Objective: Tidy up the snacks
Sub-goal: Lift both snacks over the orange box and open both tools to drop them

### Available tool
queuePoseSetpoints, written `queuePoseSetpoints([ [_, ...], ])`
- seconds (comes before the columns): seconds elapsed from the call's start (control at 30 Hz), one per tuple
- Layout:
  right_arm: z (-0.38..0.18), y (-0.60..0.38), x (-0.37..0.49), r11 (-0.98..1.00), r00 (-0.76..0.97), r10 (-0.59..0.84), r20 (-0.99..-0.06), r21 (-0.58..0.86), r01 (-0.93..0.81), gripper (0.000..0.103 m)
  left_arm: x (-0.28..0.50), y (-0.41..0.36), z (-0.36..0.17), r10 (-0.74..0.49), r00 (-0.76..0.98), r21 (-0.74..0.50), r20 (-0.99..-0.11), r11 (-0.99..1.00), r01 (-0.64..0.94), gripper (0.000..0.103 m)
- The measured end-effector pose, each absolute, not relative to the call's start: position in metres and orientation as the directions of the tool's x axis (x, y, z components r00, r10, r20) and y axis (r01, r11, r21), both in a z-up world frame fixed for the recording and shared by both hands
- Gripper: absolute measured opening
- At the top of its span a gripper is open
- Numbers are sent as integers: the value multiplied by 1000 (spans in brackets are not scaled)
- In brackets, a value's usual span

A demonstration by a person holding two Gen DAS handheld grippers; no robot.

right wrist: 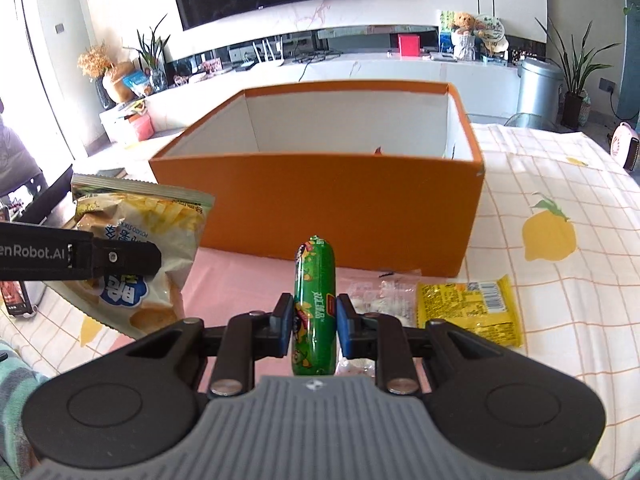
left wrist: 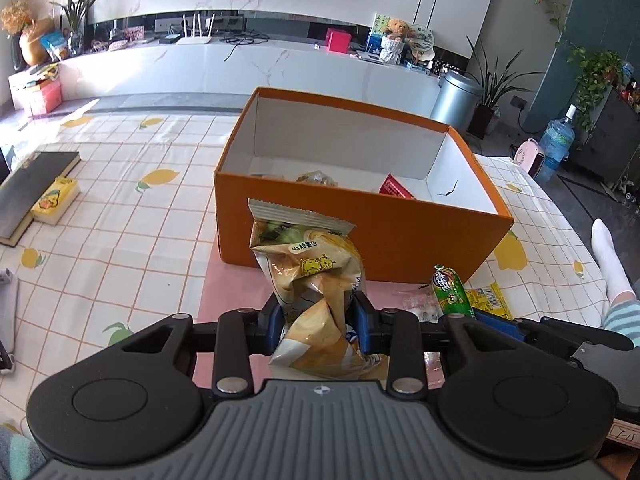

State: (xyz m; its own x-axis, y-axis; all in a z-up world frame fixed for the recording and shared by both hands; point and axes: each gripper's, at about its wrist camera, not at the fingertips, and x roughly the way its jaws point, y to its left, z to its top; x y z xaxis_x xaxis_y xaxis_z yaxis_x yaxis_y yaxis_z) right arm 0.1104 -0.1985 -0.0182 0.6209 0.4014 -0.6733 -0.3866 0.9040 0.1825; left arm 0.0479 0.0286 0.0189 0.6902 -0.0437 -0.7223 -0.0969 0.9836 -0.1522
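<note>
Carrying: two snacks at once, one per hand-held gripper, both in front of the orange box [left wrist: 360,216] – probably to save a trip.
Left hand-held gripper [left wrist: 318,320]: clenched on the yellow chip bag [left wrist: 312,276], pinched at its crumpled middle so the sealed top stands upright toward the box's near wall.
Right hand-held gripper [right wrist: 312,320]: grasping the green sausage [right wrist: 315,304] across its length, its tip pointing at the box.
Box: open top, white inside, standing on the lemon-print surface [left wrist: 120,208]; a red packet [left wrist: 394,188] and another wrapper already lie on its floor, so it looks like the collecting place.
Left to sort: a yellow packet [right wrist: 468,308] and a clear packet [right wrist: 384,292] lie flat just in front of the box, beside the sausage.
Next, as a guess: both loads must clear the near wall before letting go – the puffy bag may catch the rim.
</note>
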Motion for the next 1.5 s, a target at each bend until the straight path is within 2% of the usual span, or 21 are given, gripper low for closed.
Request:
queuePoseSetpoints([
  [0.27,19,-217,106,901,681,421,-599,189,-391,19,55,12,51,-28,749,-98,-661,994,-50,39],
  [0.73,71,-209,155,892,719,423,-552,116,-436,19,101,5,85,-19,816,-37,-578,999,-3,39],
  [1.1,69,-191,215,900,722,349,-597,-1,-436,19,142,18,64,14,793,25,-609,1000,2,39],
  [1.5,33,-173,279,916,669,300,-680,10,-401,19,186,21,28,13,727,59,-686,998,37,39],
])
